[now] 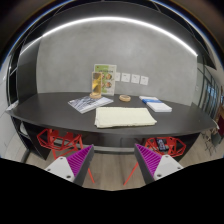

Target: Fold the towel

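A pale cream towel [124, 117] lies flat on the dark table [60, 112], folded into a rough rectangle near the table's front edge. My gripper [112, 160] is well back from the table, lower than its top, with the towel far beyond the fingers. The fingers are open with a wide gap and nothing between them. The purple pads [78, 157] show on both inner faces.
On the table behind the towel lie a booklet [89, 103], a small round object [125, 98] and a blue-and-white item [157, 104]. An upright printed card [103, 81] stands at the back. Red chair frames [56, 141] stand under the table. A wall is behind.
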Action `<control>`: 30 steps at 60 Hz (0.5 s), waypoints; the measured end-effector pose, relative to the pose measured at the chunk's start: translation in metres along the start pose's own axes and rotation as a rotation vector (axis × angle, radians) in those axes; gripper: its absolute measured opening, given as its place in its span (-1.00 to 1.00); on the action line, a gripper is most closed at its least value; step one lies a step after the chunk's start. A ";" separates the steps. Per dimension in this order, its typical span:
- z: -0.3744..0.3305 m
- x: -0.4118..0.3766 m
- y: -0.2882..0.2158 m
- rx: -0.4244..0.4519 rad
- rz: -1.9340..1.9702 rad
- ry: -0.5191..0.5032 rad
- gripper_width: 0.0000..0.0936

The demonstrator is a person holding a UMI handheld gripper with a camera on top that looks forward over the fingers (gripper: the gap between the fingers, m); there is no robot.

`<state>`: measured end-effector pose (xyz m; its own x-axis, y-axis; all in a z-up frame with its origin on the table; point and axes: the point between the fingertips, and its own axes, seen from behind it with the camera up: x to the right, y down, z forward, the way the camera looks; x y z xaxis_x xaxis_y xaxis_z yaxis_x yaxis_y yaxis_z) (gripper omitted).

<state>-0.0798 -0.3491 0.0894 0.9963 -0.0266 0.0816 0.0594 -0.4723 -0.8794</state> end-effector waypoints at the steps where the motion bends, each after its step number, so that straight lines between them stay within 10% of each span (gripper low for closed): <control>1: -0.002 0.001 -0.001 -0.004 0.002 -0.007 0.81; 30: 0.204 -0.077 -0.050 0.025 -0.094 -0.217 0.74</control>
<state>-0.1471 -0.1438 0.0314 0.9760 0.2083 0.0635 0.1517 -0.4412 -0.8845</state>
